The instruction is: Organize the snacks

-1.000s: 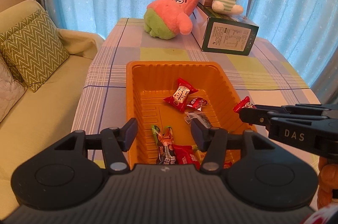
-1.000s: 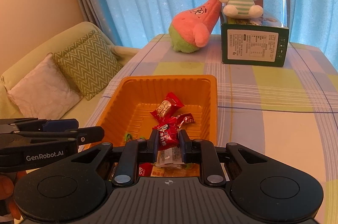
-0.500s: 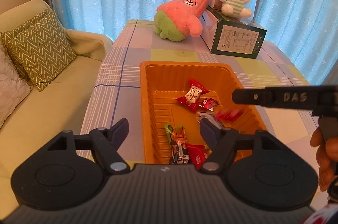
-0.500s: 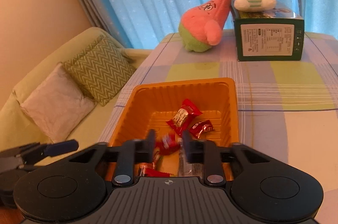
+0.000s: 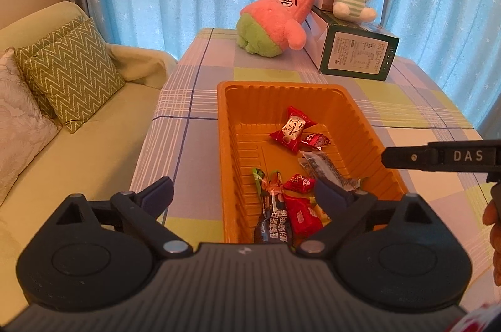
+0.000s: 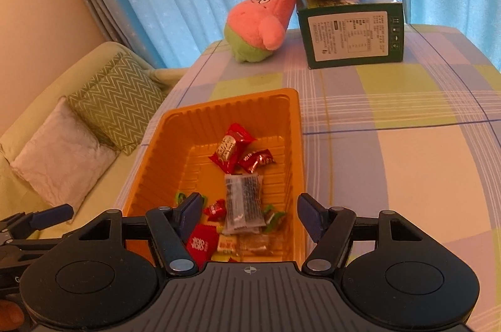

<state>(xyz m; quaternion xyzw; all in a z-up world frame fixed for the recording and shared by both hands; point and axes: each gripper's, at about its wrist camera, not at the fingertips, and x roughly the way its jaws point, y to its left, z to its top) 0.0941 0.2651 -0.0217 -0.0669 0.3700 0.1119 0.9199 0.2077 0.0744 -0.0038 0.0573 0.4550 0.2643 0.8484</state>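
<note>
Right hand-held gripper [image 6: 249, 214]: fingers are now spread wide and nothing is held; one second earlier a small red candy [image 6: 215, 209] was clamped between them
Small red candy: now seen lying loose on the floor of the orange tray [image 6: 299, 144], just beside the grey striped packet [image 6: 243, 200]
Meaning for the task: the release is judged complete; one more snack is counted as sorted into the tray
Left hand-held gripper [image 5: 244, 194]: fingers are held wide apart, empty, above the near end of the tray
Tray position: set on the checked counter [image 6: 407, 144], long axis running away from both cameras toward the green box [image 6: 350, 34]
Grey striped packet axis: laid roughly lengthwise along the tray, one short end pointing at the far wall
</note>
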